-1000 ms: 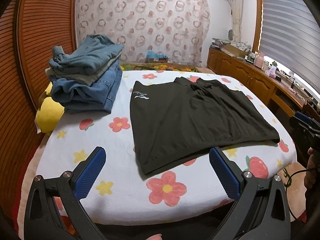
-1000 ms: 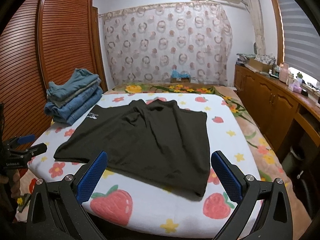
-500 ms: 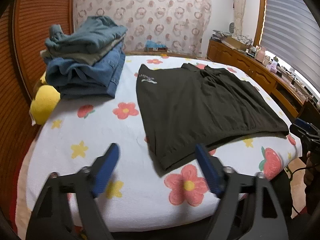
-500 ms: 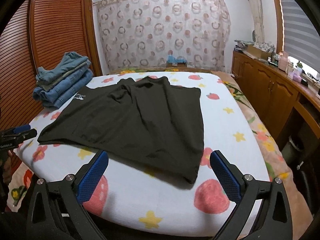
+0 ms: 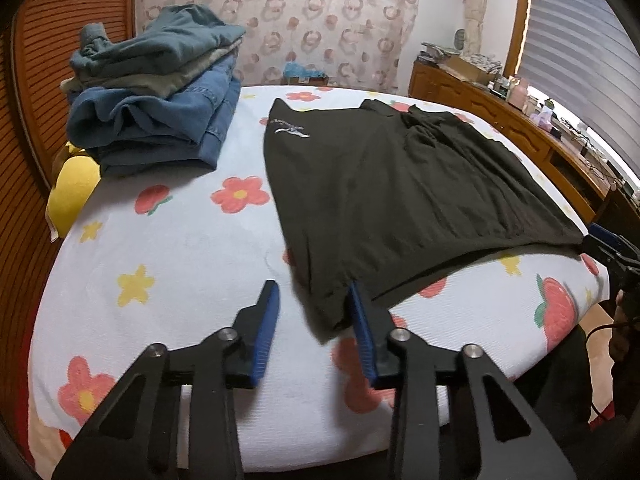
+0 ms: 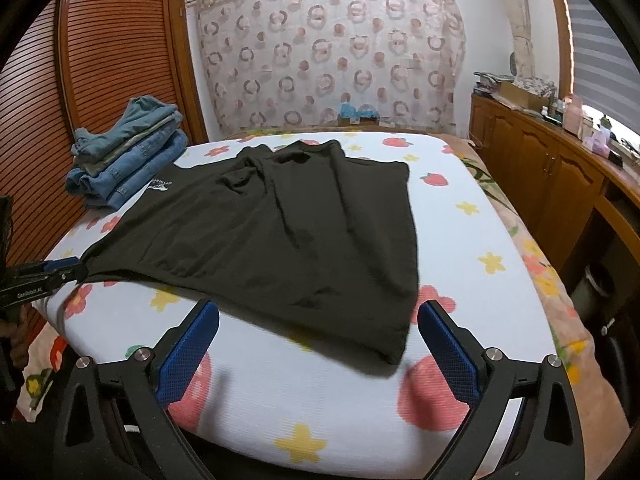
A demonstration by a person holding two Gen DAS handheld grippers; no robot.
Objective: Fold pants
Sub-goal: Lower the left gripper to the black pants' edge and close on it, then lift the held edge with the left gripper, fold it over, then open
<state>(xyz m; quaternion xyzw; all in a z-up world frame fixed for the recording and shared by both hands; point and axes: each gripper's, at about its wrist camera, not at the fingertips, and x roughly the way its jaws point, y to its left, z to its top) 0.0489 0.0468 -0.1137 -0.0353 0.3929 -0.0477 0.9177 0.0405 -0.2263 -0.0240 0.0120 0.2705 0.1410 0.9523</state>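
Note:
Black pants (image 5: pixel 400 196) with a small white logo lie flat across the flowered bed; they also show in the right wrist view (image 6: pixel 280 232). My left gripper (image 5: pixel 314 300) is partly closed, its jaws a narrow gap apart, low over the bed at the pants' near left corner, with nothing between them. My right gripper (image 6: pixel 318 322) is wide open just in front of the pants' near right corner. Each gripper shows at the other view's edge: the right gripper (image 5: pixel 608 244) and the left gripper (image 6: pixel 52 270).
A stack of folded jeans (image 5: pixel 160 92) sits at the bed's far left, over a yellow pillow (image 5: pixel 74 192). A wooden wardrobe (image 6: pixel 100 80) stands on the left. A wooden cabinet (image 6: pixel 560 176) with clutter runs along the right. A curtain (image 6: pixel 332 52) hangs behind.
My left gripper has moved forward and down to the pants' near left corner and its jaws have narrowed from wide open. My right gripper has moved closer to the near right corner, still open.

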